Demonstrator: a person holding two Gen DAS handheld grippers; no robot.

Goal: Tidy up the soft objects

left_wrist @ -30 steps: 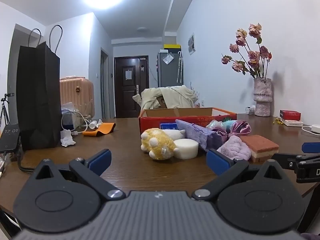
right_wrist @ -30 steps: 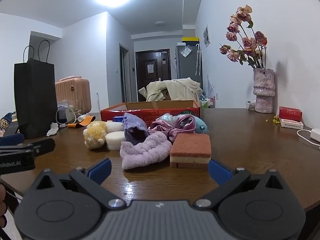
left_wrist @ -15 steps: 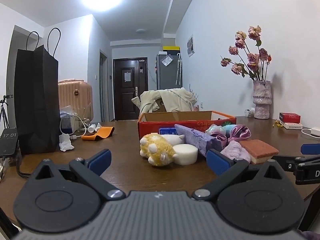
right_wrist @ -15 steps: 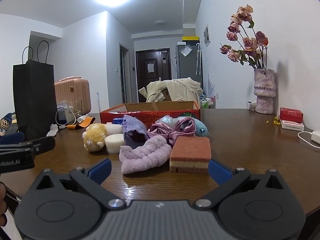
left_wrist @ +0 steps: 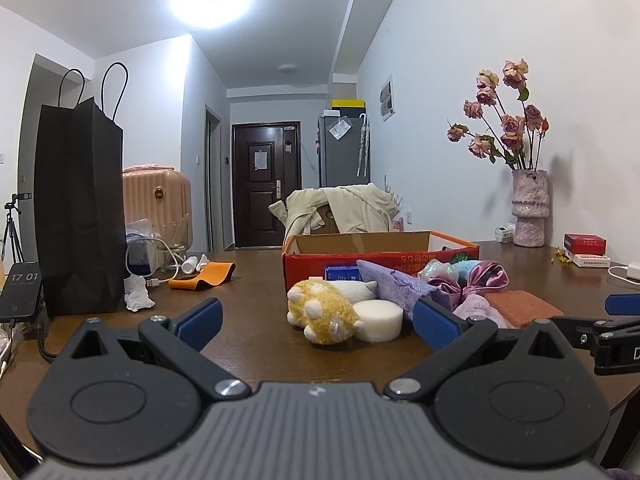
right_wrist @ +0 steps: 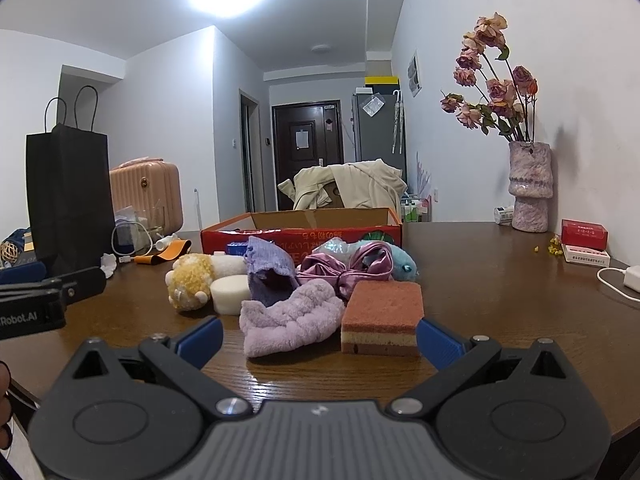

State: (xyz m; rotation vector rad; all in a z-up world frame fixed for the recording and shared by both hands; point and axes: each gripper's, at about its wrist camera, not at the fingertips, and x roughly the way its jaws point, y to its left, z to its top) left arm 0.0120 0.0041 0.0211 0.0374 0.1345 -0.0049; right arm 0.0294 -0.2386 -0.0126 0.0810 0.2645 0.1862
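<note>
Soft things lie in a heap on the brown table before an open red cardboard box [left_wrist: 380, 258] [right_wrist: 304, 232]. There is a yellow plush toy [left_wrist: 322, 312] [right_wrist: 191, 280], a white round sponge [left_wrist: 378, 320] [right_wrist: 230, 294], a purple knit pouch [left_wrist: 394, 286] [right_wrist: 266, 266], a lilac fluffy cloth [right_wrist: 290, 318], a layered pink sponge [right_wrist: 384, 316] [left_wrist: 522, 308], a satin bow [right_wrist: 346, 268] and a blue plush [right_wrist: 404, 266]. My left gripper [left_wrist: 316, 318] stands open short of the yellow plush. My right gripper [right_wrist: 318, 336] stands open just short of the lilac cloth and the pink sponge. Neither holds anything.
A tall black paper bag [left_wrist: 78, 208] stands at the left with a phone [left_wrist: 20, 290], cables and an orange strap [left_wrist: 202, 276] near it. A vase of dried roses [right_wrist: 528, 186], red and white small boxes [right_wrist: 584, 242] and a white charger [right_wrist: 632, 276] sit at the right.
Both views have tilted up a little, so the heap sits lower in frame. The right gripper has drawn slightly closer to the lilac cloth and sponge. Both grippers stay open.
</note>
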